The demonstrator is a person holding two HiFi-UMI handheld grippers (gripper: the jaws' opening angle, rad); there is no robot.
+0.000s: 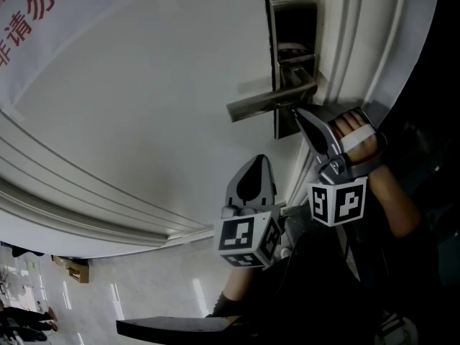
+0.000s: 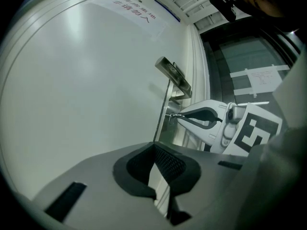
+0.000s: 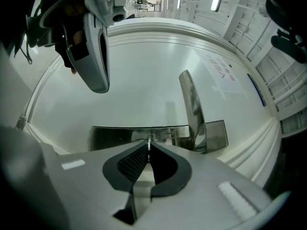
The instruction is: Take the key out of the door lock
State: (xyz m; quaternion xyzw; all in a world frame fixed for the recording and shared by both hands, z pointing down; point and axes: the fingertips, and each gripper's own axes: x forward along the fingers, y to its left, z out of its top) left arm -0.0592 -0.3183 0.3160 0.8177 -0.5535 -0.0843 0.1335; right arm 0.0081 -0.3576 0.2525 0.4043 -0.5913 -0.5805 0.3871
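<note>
key point(image 3: 149, 143) — thin metal sliver at door lock point(image 1: 291, 34) | lock — dark steel plate

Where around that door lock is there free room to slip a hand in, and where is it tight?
Free: the plain white door panel left of the dark steel lock plate, above the left gripper. Tight: under the silver lever handle, where the right gripper grips the small metal key, beside the white door frame.
</note>
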